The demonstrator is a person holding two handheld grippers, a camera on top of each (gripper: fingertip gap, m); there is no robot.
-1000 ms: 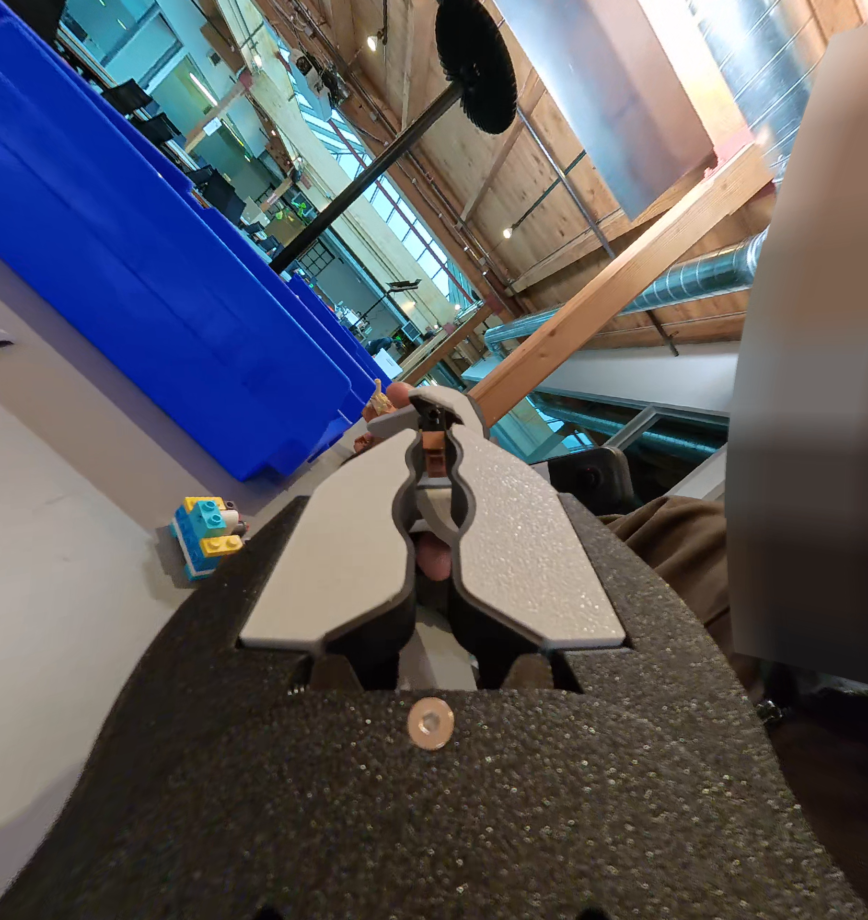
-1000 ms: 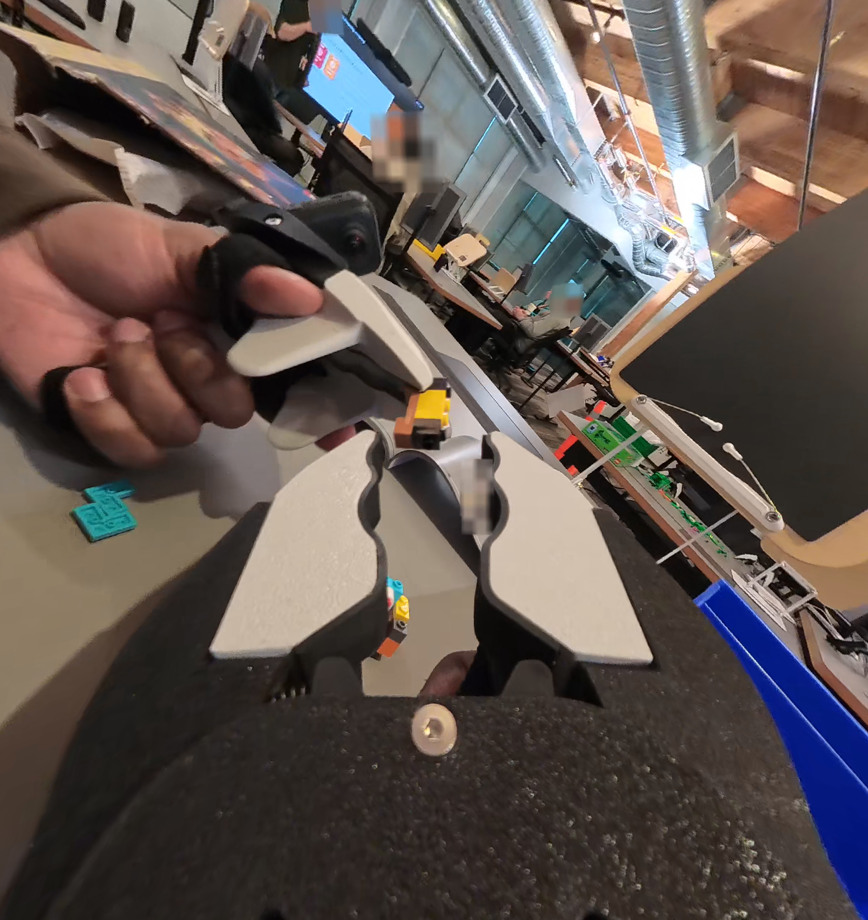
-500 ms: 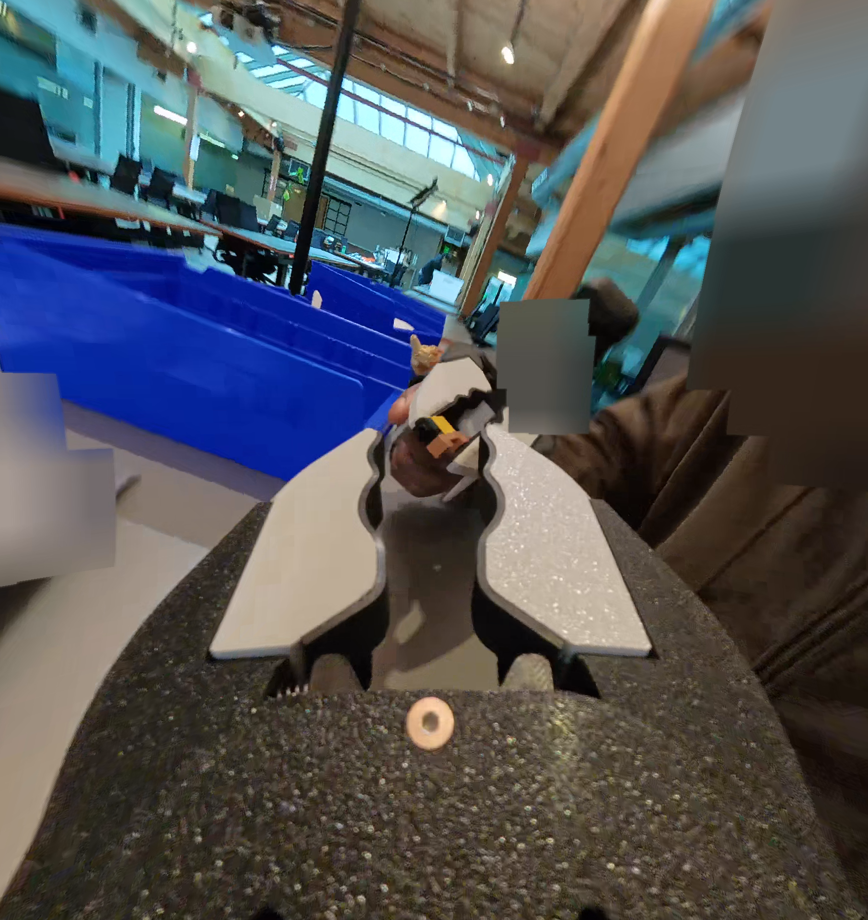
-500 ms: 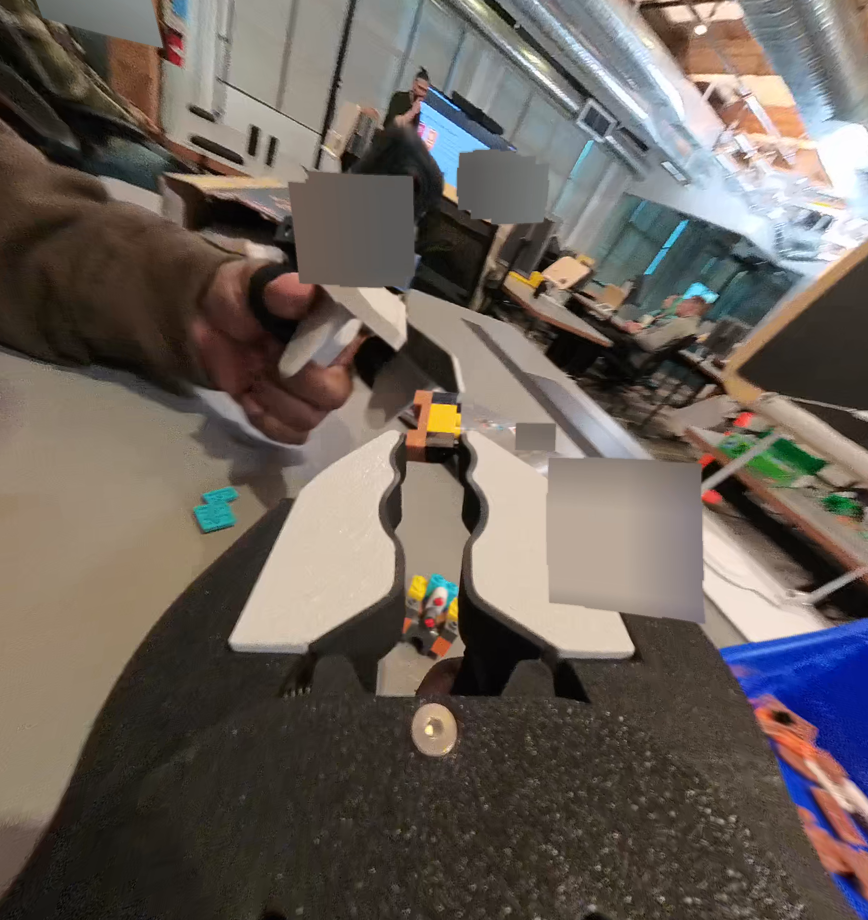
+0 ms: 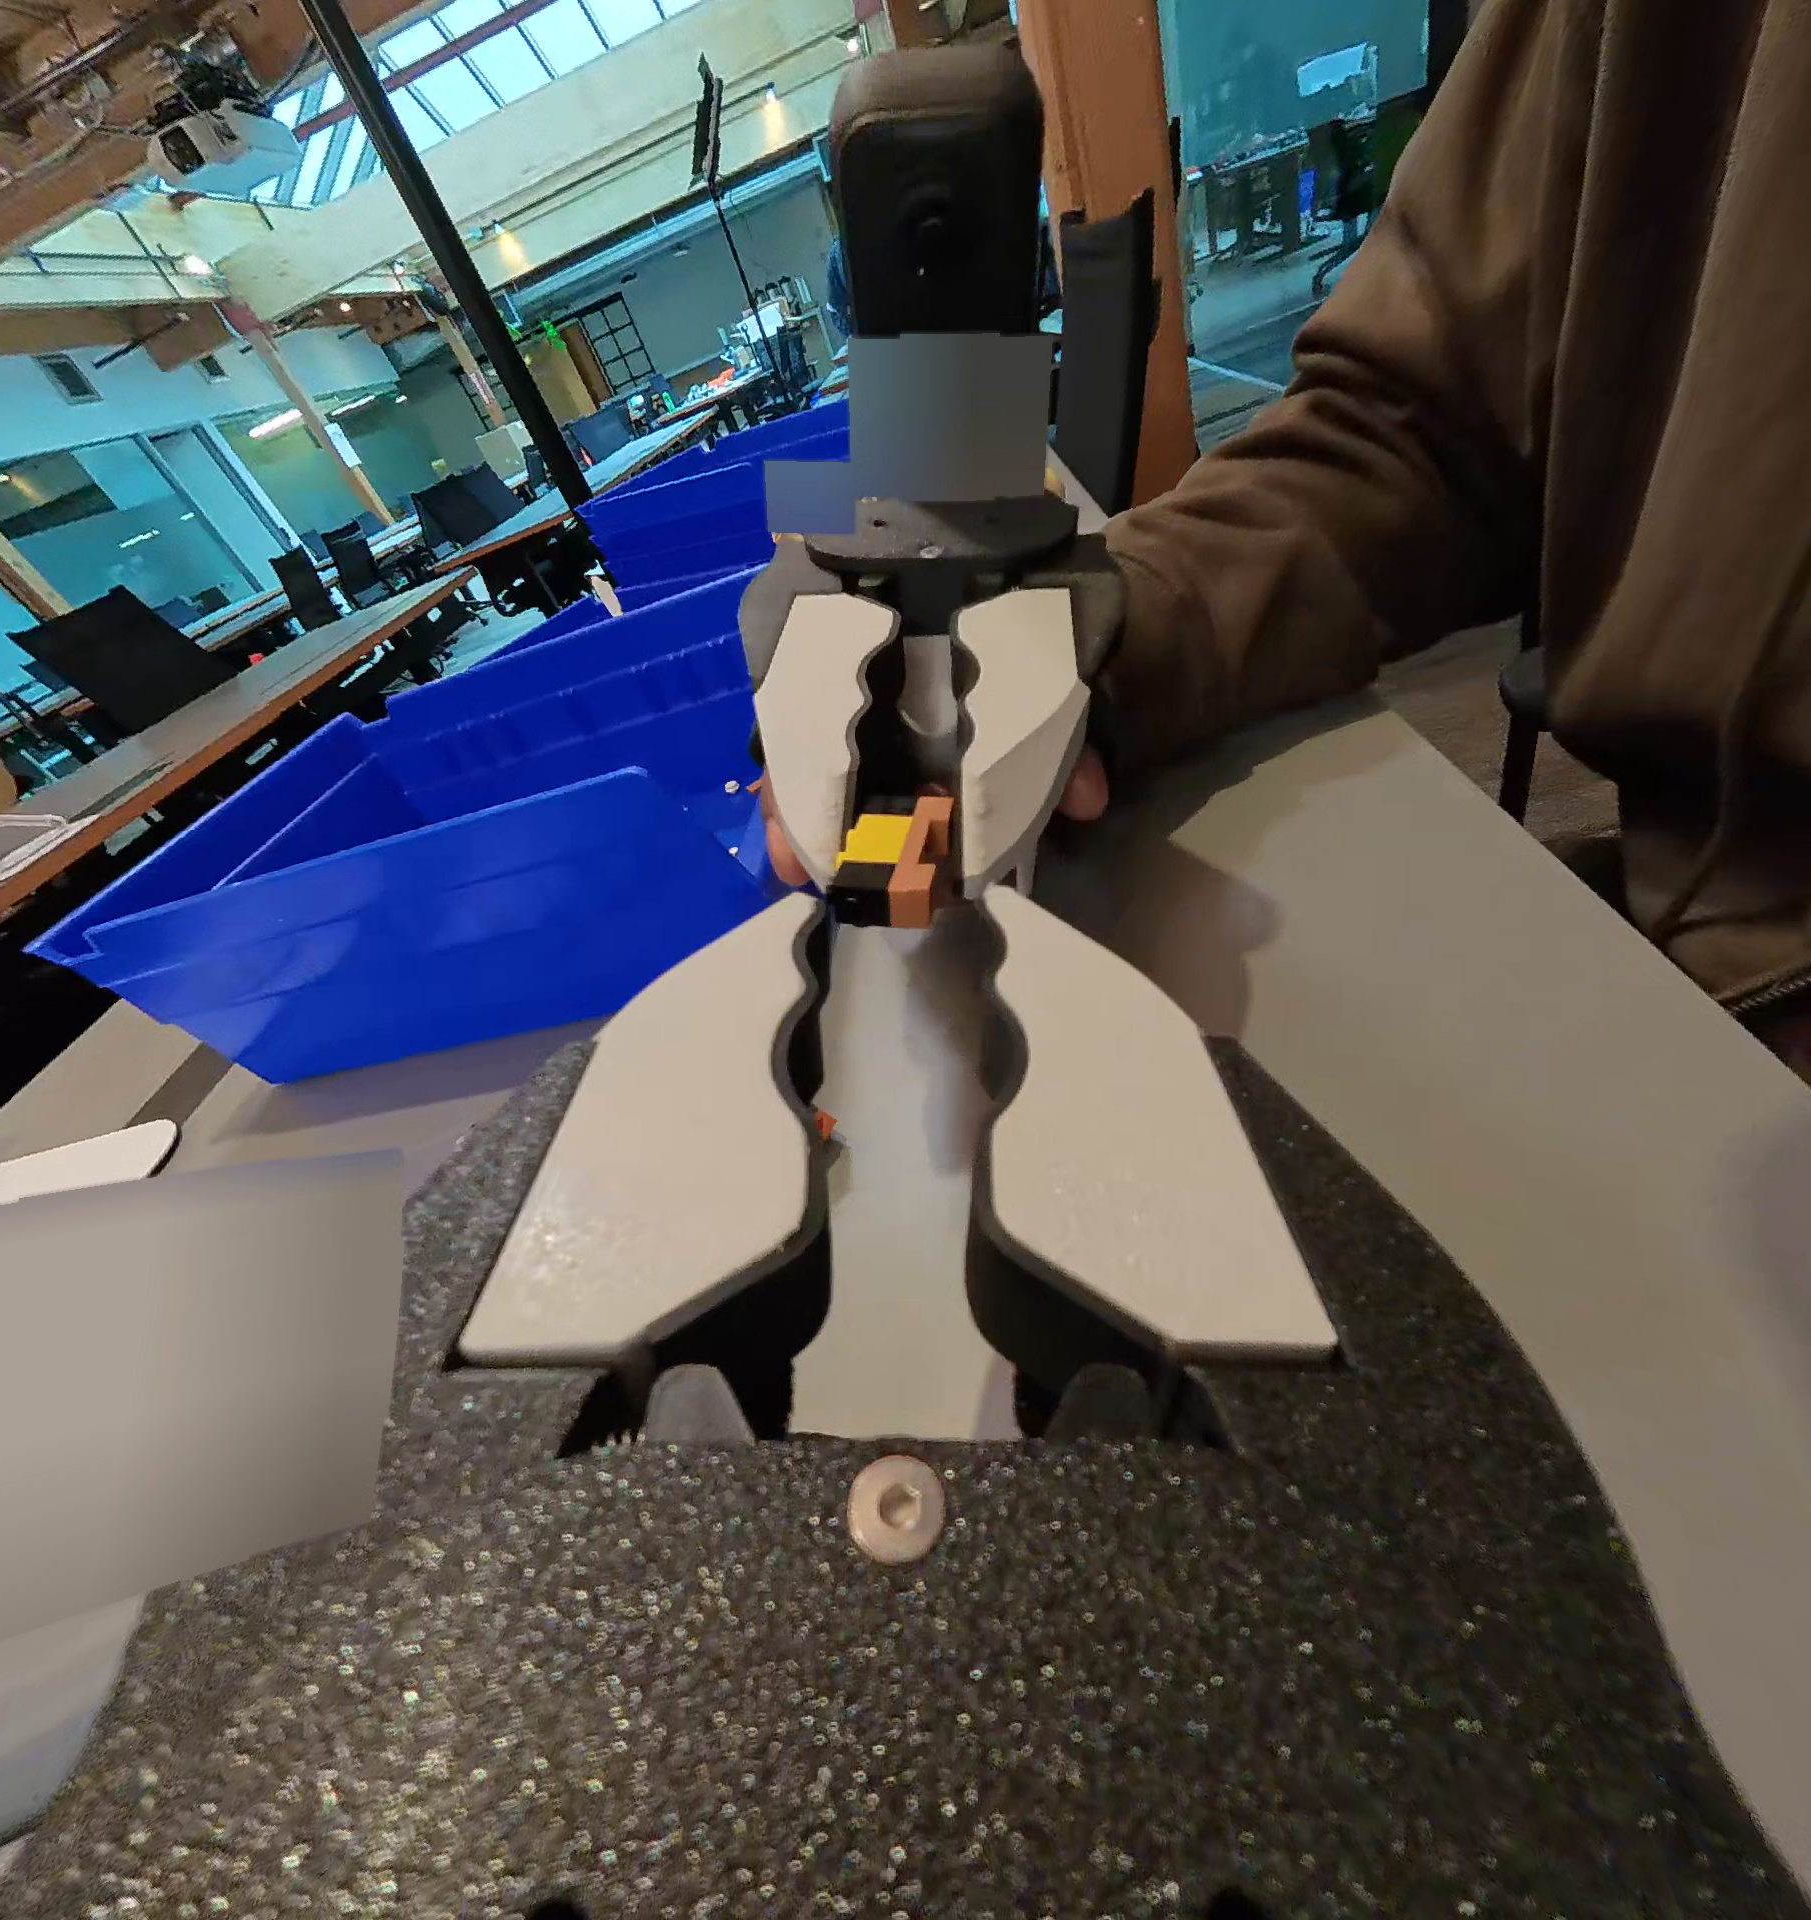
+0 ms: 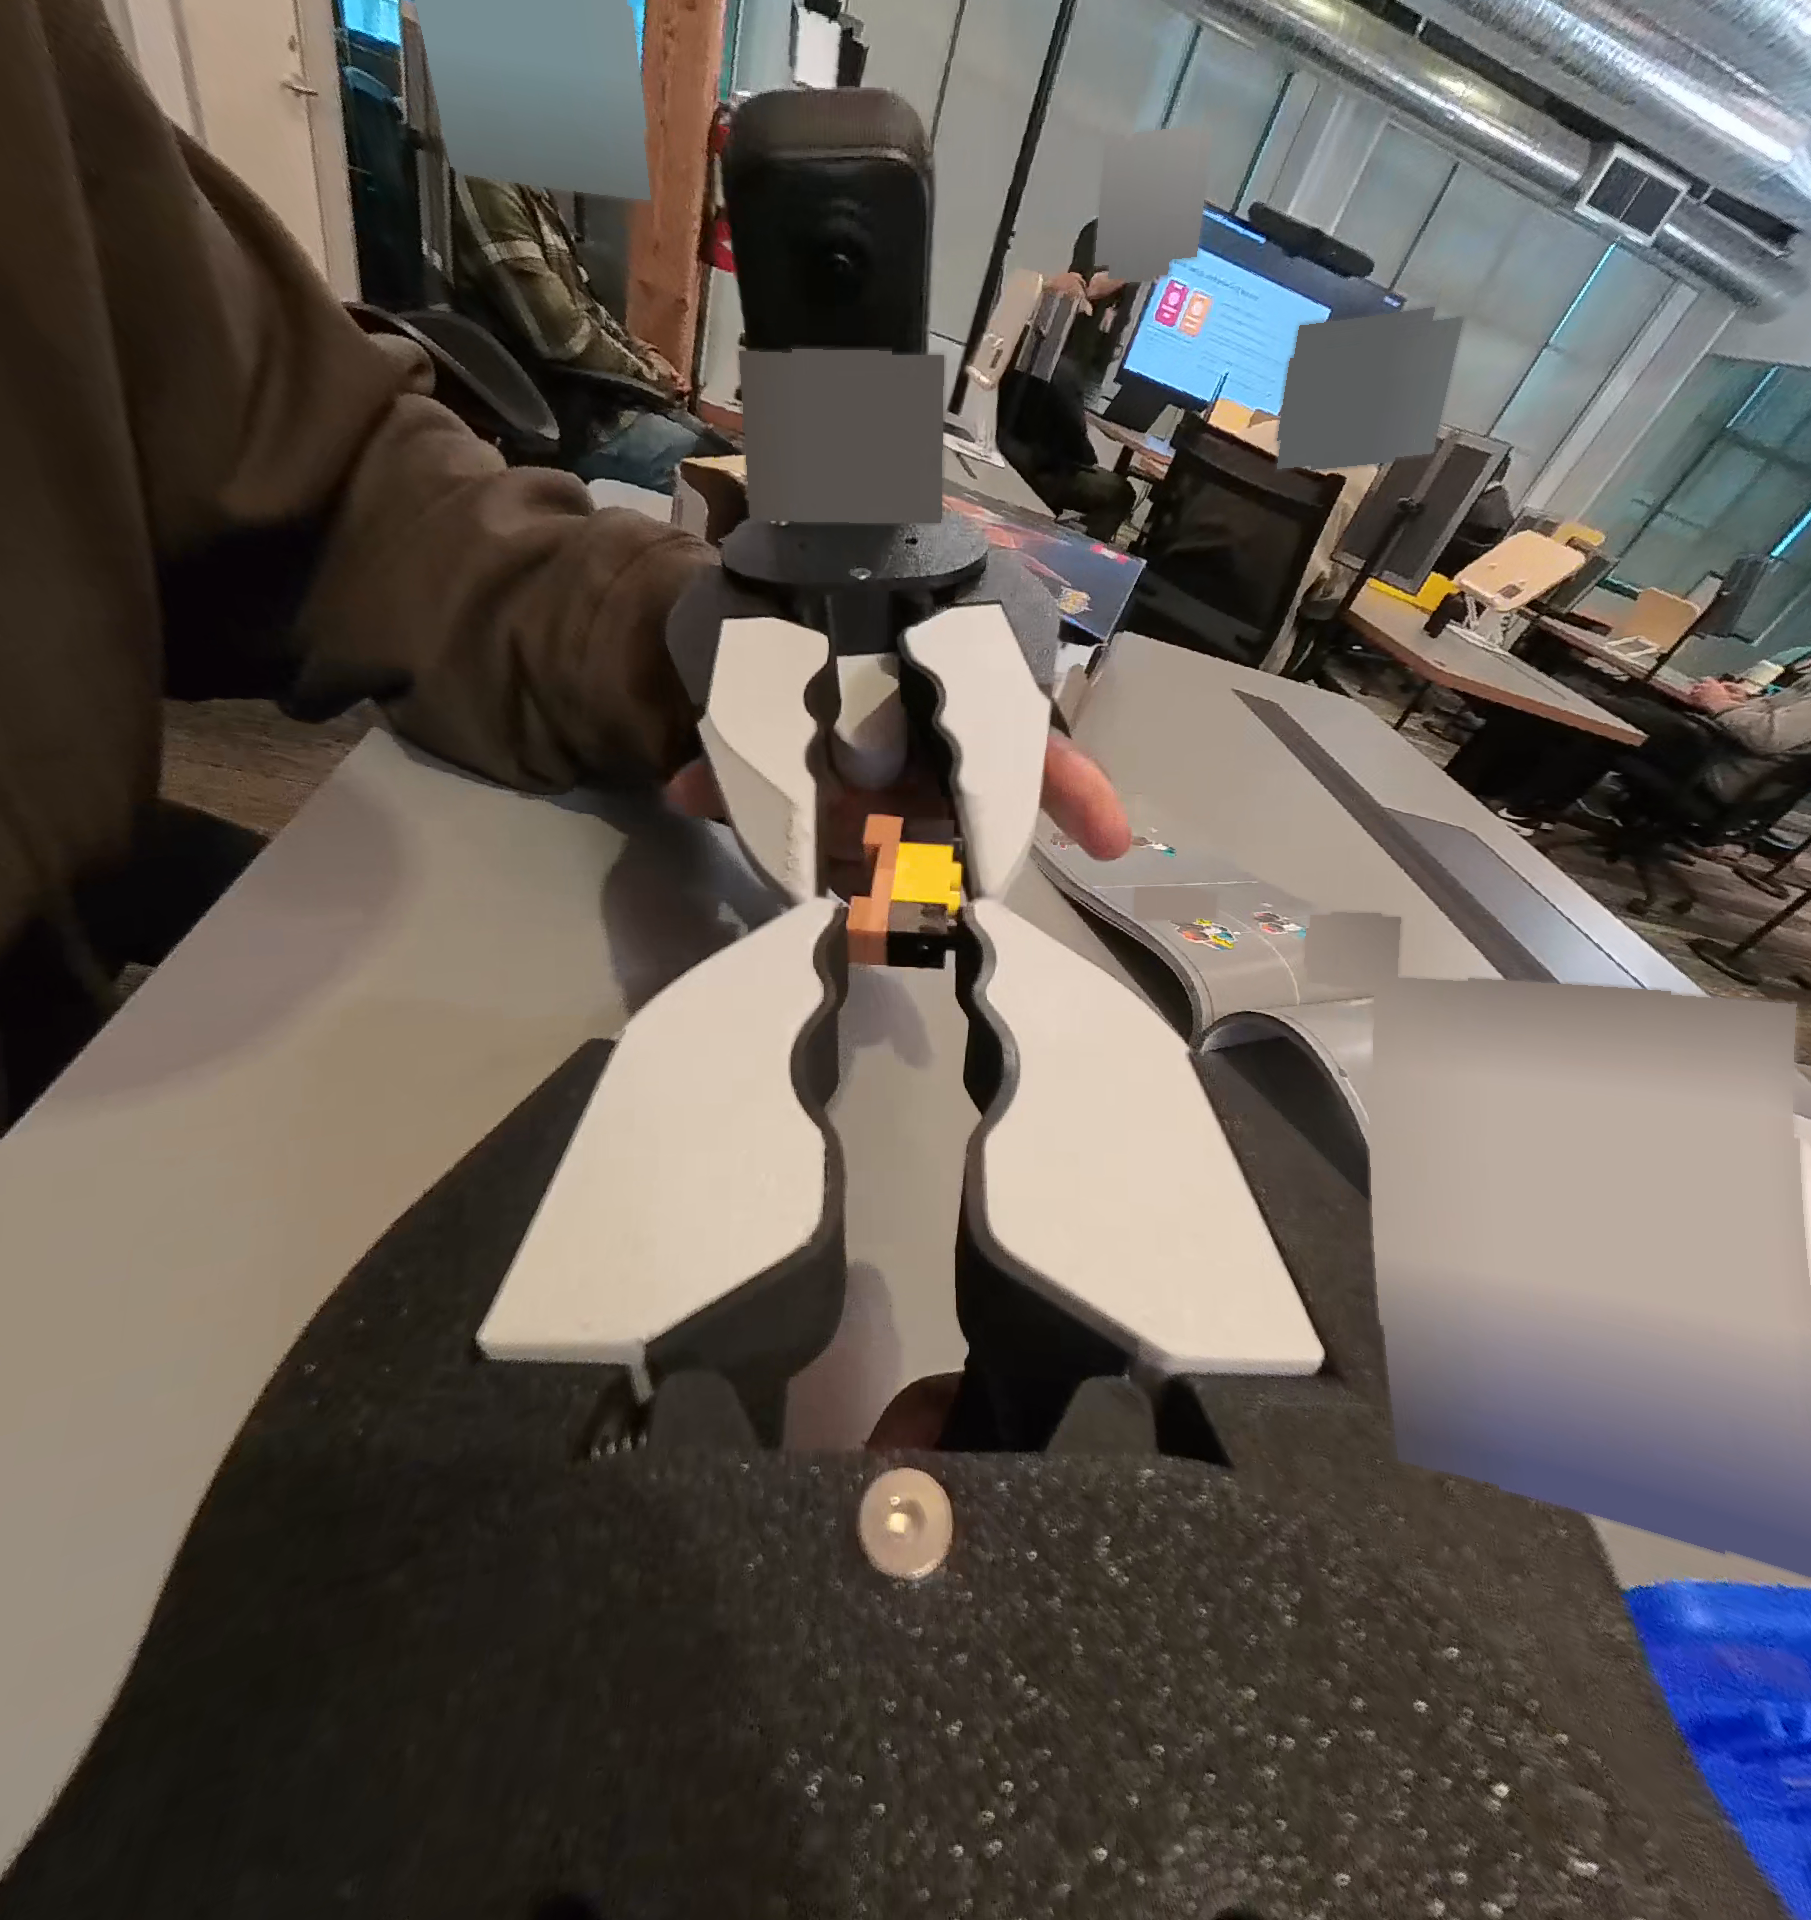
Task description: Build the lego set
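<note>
A small lego assembly (image 5: pixel 885 868) of yellow, black and brown bricks hangs in the air between the two grippers, above the grey table (image 5: pixel 1400 987). My right gripper (image 6: pixel 901 920) is shut on it (image 6: pixel 911 883). My left gripper (image 5: pixel 901 909) faces the right one tip to tip. Its jaws are narrowed, with the tips at either side of the assembly's near end. I cannot tell whether they press it. Each view shows the other gripper head-on, held in a hand with a brown sleeve.
Blue bins (image 5: pixel 413 883) stand in a row to the left of my left gripper, and one corner (image 6: pixel 1763 1714) shows at the lower right. An open instruction booklet (image 6: pixel 1244 935) lies on the table. A small orange piece (image 5: pixel 826 1122) lies under my left fingers. Both grippers' tips are close together, under 4 cm apart.
A second ago my left gripper held the assembly. The right gripper took it and the left opened. Both have levelled out, and the left jaws have since narrowed around the assembly.
</note>
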